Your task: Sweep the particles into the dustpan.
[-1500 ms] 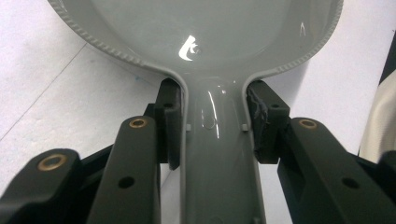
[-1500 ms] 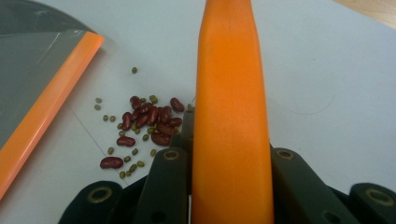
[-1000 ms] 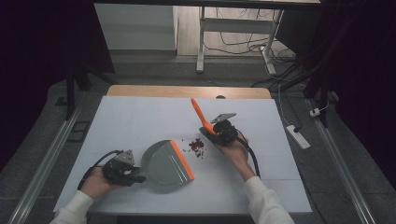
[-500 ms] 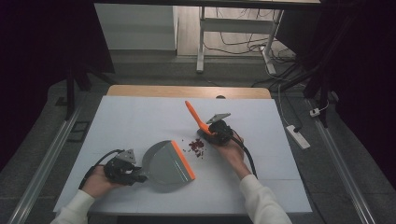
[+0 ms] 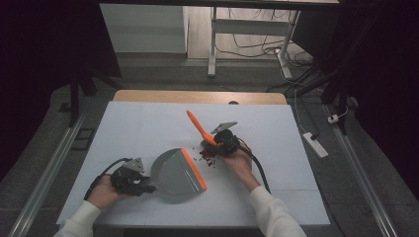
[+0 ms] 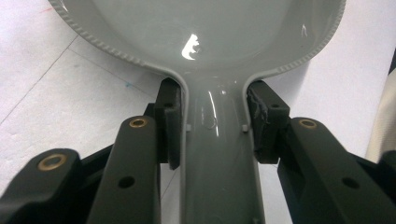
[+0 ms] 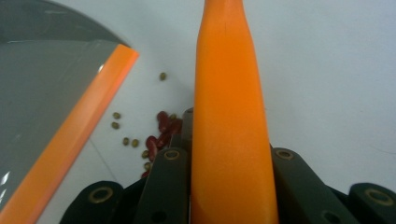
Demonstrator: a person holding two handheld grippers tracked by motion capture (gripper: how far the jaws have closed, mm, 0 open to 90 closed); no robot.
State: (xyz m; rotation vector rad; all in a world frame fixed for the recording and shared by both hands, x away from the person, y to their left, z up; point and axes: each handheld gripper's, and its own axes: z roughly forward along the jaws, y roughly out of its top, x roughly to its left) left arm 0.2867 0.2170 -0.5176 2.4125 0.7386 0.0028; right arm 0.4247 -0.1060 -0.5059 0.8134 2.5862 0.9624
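Now, left tongs (image 5: pixel 148 188) pinching grey dustpan (image 5: pixel 175 173) handle, right tongs (image 5: pixel 210 145) clamped on orange brush (image 5: pixel 200 129), beans (image 5: pixel 207 157) on worktop (image 5: pixel 143 126) between them.

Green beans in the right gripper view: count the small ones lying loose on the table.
7, perhaps more. One lies apart near the dustpan's orange lip; two sit beside that lip; four edge the red beans. The brush handle may hide others.

Grey dustpan (image 5: pixel 174 173) with orange lip laid flat on table (image 5: pixel 148 123); orange brush handle (image 5: pixel 197 126) tilted above red-green beans (image 5: pixel 207 157) beside lip.
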